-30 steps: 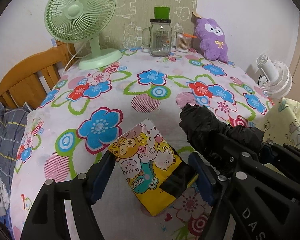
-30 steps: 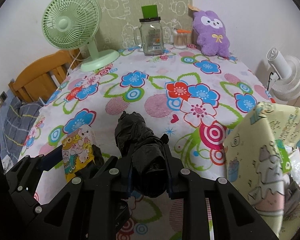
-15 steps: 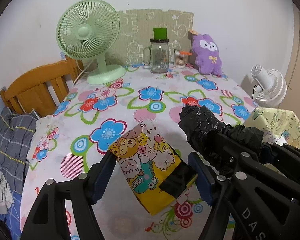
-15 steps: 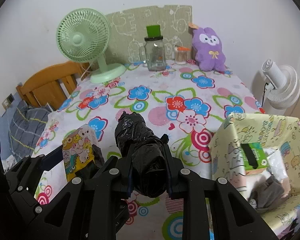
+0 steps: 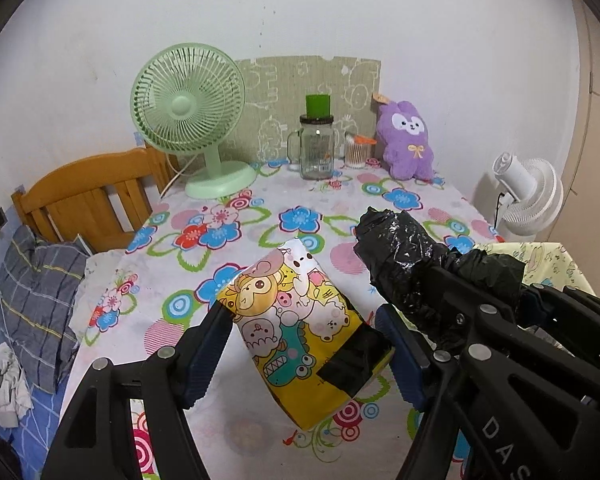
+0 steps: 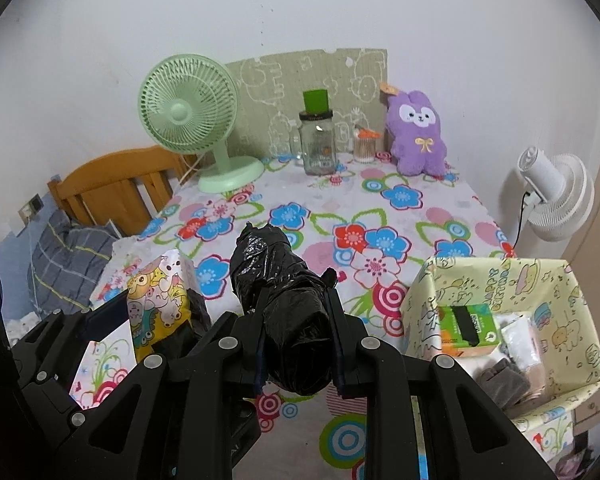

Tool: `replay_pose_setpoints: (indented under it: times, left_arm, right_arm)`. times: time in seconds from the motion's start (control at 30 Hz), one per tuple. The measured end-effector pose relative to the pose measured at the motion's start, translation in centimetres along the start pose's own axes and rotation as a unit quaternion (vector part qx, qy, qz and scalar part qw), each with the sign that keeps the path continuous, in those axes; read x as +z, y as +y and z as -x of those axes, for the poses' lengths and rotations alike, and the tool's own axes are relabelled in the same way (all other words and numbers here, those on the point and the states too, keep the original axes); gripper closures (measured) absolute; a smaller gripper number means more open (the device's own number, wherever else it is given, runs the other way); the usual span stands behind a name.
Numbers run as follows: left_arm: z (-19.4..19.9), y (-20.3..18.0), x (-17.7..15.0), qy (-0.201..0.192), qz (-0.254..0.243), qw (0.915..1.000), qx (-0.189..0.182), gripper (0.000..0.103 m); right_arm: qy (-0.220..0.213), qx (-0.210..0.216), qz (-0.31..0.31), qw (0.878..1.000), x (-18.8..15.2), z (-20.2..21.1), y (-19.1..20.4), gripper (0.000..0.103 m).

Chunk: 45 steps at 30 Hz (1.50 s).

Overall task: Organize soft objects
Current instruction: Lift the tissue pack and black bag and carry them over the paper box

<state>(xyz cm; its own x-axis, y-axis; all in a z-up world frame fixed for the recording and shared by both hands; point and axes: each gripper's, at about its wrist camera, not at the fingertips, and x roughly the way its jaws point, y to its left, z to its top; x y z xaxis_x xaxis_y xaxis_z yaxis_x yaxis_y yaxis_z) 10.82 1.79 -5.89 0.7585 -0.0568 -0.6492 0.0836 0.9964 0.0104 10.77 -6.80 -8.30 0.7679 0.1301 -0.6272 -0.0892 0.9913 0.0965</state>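
Two hand-held grippers | left (image 5: 304,348): yellow pouch (image 5: 300,320); right (image 6: 296,336): black bundle (image 6: 284,304)

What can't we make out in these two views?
- Black bundle contents: opaque wrap, both views.
- Box bottom: right view, tissue pack and other items cover it; its near corner is cut off.
- Jar label: too small.
- Pouch rear end: left view, black patch covers it.

We assess this as a home bedroom: a wooden bed headboard (image 5: 88,196) with plaid bedding (image 5: 36,280) stands left of the flower-cloth table (image 5: 260,216), where a green fan (image 5: 192,120) and purple plush toy (image 5: 408,144) stand.
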Motion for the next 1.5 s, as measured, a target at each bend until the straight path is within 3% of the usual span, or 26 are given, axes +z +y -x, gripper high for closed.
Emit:
replay_pose_setpoints:
  times: [0.7, 1.5]
  left_arm:
    - [3.2, -3.3, 1.5, -0.039, -0.006, 0.9992, -0.009, 0.029]
    - [3.6, -11.3, 2.5, -0.051, -0.041, 0.9962, -0.057, 0.029]
  right_arm:
    - [-0.04, -0.002, 0.009, 0.999, 1.2, 4.8, -2.5, 0.076]
    - [-0.058, -0.037, -0.013, 0.998, 1.1, 7.7, -10.2, 0.076]
